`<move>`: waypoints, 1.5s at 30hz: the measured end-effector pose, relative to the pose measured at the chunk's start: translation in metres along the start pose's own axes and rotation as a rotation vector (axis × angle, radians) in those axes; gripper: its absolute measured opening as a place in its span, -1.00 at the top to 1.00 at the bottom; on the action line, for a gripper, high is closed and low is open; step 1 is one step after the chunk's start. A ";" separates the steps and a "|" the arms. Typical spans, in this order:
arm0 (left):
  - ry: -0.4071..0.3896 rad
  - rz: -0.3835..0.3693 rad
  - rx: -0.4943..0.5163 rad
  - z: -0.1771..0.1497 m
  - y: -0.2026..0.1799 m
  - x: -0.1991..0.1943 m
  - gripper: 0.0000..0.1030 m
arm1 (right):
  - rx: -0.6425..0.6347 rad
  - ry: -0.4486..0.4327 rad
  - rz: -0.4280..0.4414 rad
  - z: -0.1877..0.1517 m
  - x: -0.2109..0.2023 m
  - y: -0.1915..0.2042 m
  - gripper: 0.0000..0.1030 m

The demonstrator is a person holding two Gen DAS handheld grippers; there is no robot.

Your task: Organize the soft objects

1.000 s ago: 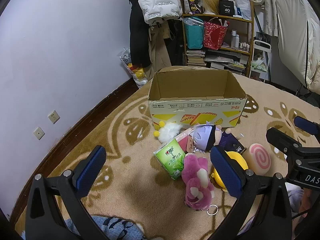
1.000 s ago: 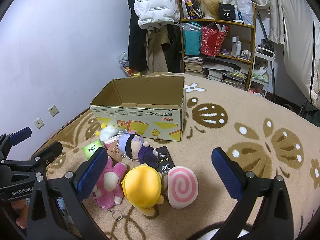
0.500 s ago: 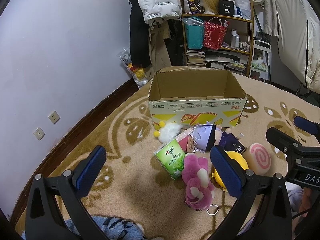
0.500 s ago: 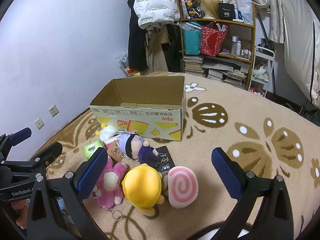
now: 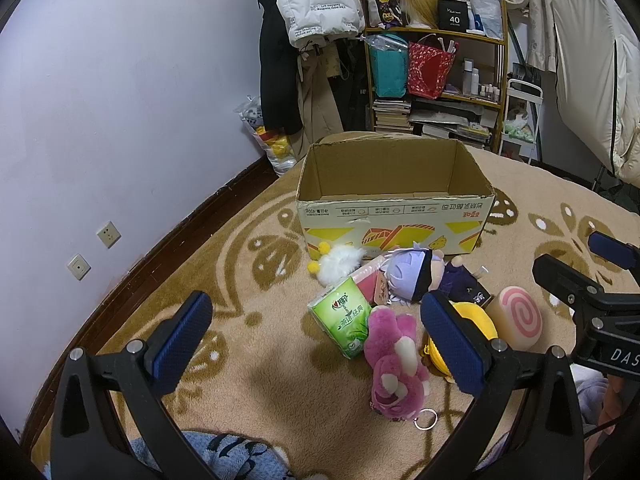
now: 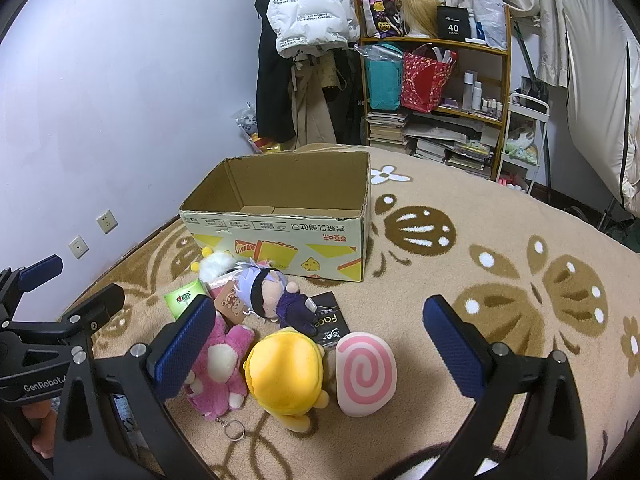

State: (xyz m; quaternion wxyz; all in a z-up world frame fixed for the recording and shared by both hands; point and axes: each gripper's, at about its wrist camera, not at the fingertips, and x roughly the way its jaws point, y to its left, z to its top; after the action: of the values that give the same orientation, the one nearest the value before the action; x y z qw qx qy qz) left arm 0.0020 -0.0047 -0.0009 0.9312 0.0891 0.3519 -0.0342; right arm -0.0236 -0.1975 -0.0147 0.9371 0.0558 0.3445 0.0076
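Note:
An open cardboard box stands on the carpet, apparently empty. In front of it lie soft things: a pink plush bear, a yellow plush, a pink-swirl cushion, a purple-haired doll, a white fluffy toy and a green tissue pack. My left gripper is open and empty, hovering before the pile. My right gripper is open and empty above the yellow plush and cushion.
A patterned beige carpet covers the floor. A purple wall with sockets runs along the left. A cluttered shelf and hanging coats stand behind the box. A black booklet lies under the doll.

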 end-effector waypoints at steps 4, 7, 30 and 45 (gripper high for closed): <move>-0.001 0.001 0.000 0.000 0.000 0.000 -1.00 | 0.000 0.001 0.000 0.000 0.000 0.000 -1.00; 0.000 0.000 0.000 0.000 0.000 0.000 -1.00 | 0.000 0.001 0.000 0.000 0.000 0.000 -1.00; 0.002 0.002 0.000 0.000 0.001 0.000 -1.00 | 0.007 0.008 -0.001 -0.001 0.004 -0.004 -1.00; 0.004 0.002 0.001 0.000 0.001 0.000 -1.00 | 0.009 0.008 -0.005 -0.002 0.003 -0.002 -1.00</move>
State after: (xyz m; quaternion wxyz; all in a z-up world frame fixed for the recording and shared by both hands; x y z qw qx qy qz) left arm 0.0025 -0.0035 -0.0007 0.9305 0.0899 0.3535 -0.0334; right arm -0.0228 -0.1992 -0.0181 0.9354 0.0591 0.3486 0.0041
